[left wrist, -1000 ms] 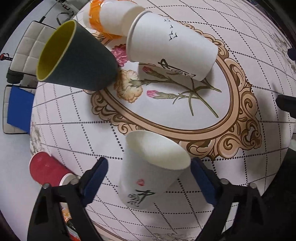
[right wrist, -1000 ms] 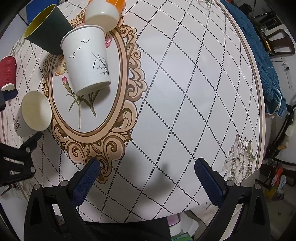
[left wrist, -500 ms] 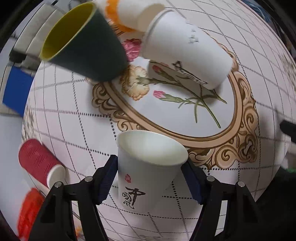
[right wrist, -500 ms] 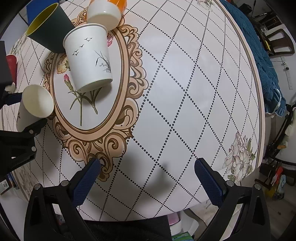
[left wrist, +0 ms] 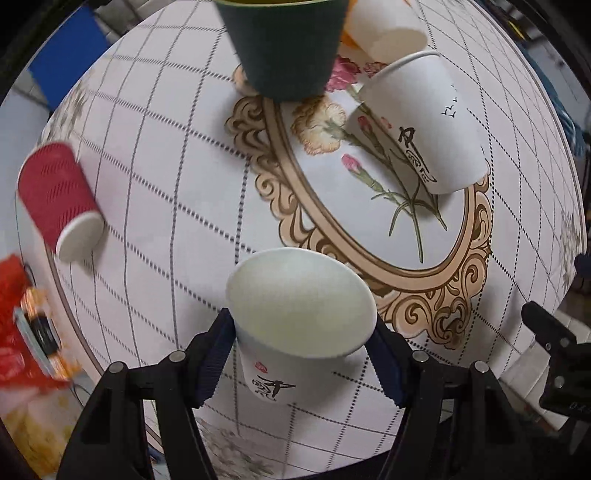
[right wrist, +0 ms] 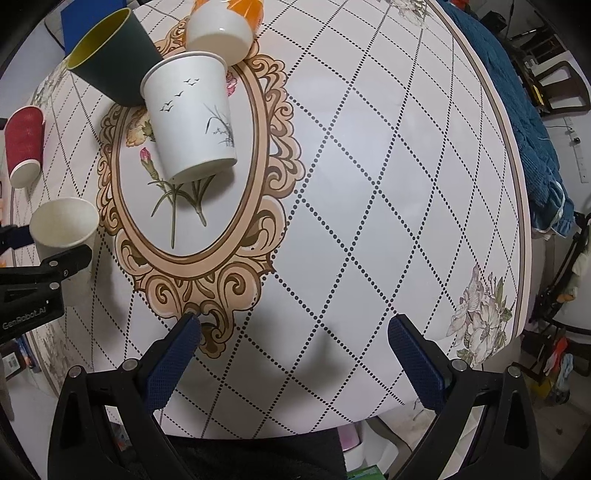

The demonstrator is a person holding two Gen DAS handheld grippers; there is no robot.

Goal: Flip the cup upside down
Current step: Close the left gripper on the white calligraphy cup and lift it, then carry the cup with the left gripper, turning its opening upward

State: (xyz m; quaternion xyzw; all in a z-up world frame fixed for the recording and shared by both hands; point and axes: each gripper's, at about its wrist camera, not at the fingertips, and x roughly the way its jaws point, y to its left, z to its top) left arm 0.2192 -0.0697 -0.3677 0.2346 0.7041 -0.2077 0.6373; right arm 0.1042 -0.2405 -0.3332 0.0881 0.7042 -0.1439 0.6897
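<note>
The left gripper (left wrist: 301, 360) clamps the small white paper cup (left wrist: 295, 317) between its blue pads, mouth up, near the table (right wrist: 369, 184) edge. The right gripper (right wrist: 293, 354) hangs wide apart, holding nothing. Beyond stand a dark green cup (left wrist: 288, 48), an upturned bird-print cup (right wrist: 190, 118) and a red ribbed cup (left wrist: 55, 195).

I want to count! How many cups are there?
5: white cup in the left gripper's jaws, red cup, green cup, bird cup, orange cup.
</note>
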